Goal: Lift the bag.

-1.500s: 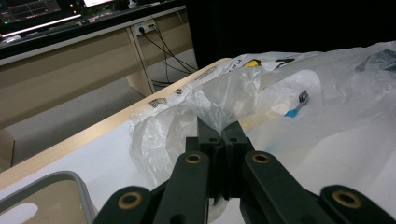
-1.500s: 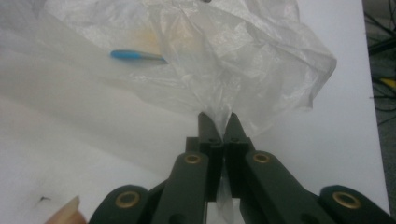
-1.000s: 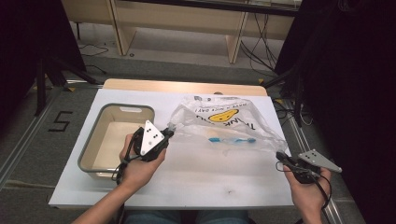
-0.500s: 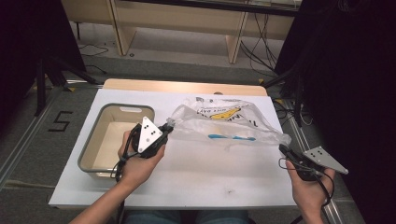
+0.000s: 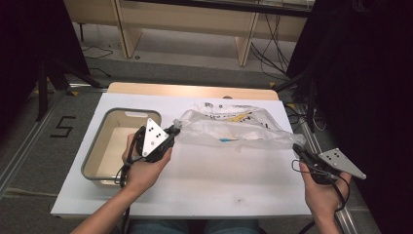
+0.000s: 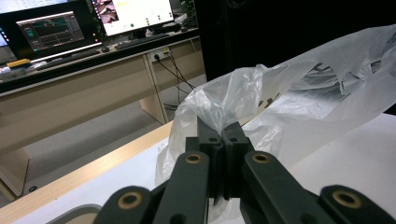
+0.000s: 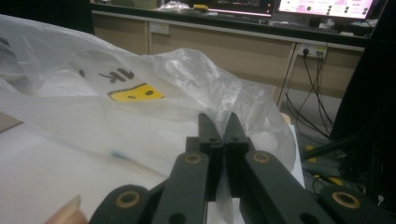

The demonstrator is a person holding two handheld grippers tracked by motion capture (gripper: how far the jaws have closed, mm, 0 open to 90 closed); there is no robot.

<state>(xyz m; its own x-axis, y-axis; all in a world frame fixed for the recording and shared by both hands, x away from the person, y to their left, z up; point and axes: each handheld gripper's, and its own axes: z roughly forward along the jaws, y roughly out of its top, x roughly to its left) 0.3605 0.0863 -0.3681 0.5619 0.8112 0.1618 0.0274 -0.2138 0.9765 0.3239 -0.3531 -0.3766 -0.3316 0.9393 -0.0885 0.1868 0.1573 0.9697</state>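
Bag [image 5: 238, 129] of thin clear plastic, printed with black letters and a yellow patch, is stretched across the middle of the white table [image 5: 195, 195], pulled out between the two grippers so that it hangs slightly raised along its length. Left gripper [image 5: 174, 130] has its jaws pressed together on the bag's left end; in the left gripper view the gathered plastic [image 6: 224, 100] rises straight out of the closed jaw tips [image 6: 220, 135] and billows away to the right. Right gripper [image 5: 295, 147] is clamped on the bag's right end near the table's right edge; in the right gripper view a twist of plastic [image 7: 205, 88] sits pinched between the closed tips [image 7: 221, 128], with the yellow patch [image 7: 135, 94] farther back on the bag. Something small and blue [image 5: 225, 140] shows through the plastic near the bag's middle, too blurred to tell what it is. Left hand [image 5: 141, 168] holds its gripper just beside a grey-rimmed tray [image 5: 97, 146] that stands at the table's left, while the right hand [image 5: 321, 187] sits at the table's right corner. Grey three-cornered plates with dots top both grippers
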